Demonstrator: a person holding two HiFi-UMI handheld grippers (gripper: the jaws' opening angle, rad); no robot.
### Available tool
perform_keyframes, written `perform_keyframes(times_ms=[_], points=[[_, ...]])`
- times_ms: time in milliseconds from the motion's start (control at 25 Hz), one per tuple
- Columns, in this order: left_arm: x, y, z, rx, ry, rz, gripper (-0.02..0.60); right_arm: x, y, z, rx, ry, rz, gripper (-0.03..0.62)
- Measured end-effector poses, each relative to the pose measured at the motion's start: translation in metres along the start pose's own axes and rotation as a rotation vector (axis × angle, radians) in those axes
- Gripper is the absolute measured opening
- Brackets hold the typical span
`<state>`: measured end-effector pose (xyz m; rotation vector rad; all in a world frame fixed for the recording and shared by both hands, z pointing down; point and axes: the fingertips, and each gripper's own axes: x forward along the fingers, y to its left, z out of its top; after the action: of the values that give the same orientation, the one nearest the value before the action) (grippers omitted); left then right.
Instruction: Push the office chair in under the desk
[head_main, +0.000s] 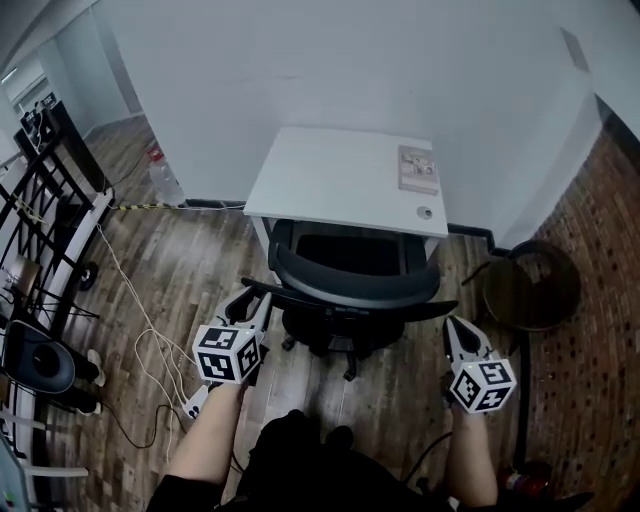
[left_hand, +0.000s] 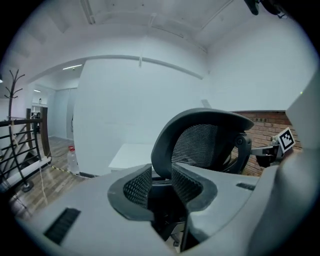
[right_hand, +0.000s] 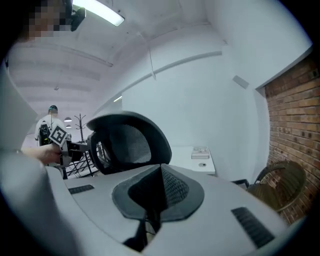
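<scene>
Room: white walls (head_main: 300, 60), a wood-plank floor (head_main: 150, 260), and one brick wall (head_main: 600, 250) along the right side.
Surface: one white desk (head_main: 330, 180), standing against the far wall.
Office chair: one, black with a mesh back (head_main: 350, 285). Its seat lies partly under the near edge of the surface, while its curved backrest stands out in front of that edge, facing the person.
Wicker chair: one (head_main: 530, 285), to the right of the surface by the brick wall.
Hand-held grippers: two.
Left hand-held gripper (head_main: 255, 302): jaws held partway apart with nothing gripped. It sits just beside the chair's left edge, and contact cannot be told.
Right hand-held gripper (head_main: 458, 330): jaws closed together and empty, near the chair's right armrest.
Bottle: one (head_main: 160, 178), on the floor left of the surface.
Booklet: one (head_main: 418, 168), on the surface's right part.
</scene>
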<state>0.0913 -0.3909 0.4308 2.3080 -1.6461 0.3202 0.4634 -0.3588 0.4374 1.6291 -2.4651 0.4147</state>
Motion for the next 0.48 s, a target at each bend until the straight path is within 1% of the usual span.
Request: perform_keyframes(times_ms=[160, 320, 480], points=[[0.01, 0.012, 0.021, 0.005, 0.004, -0.002, 0.117, 0.004, 0.003, 0.054, 0.002, -0.129, -0.009, 0.003], [0.023, 0.023, 0.05, 0.007, -0.045, -0.045, 0.11, 0.012, 0.011, 0.108, -0.032, -0.265, -0.069, 0.003], [0.027, 0.03, 0.082, 0.038, -0.098, -0.071, 0.078, 0.019, 0.03, 0.154, -0.058, -0.343, -0.118, 0.003]])
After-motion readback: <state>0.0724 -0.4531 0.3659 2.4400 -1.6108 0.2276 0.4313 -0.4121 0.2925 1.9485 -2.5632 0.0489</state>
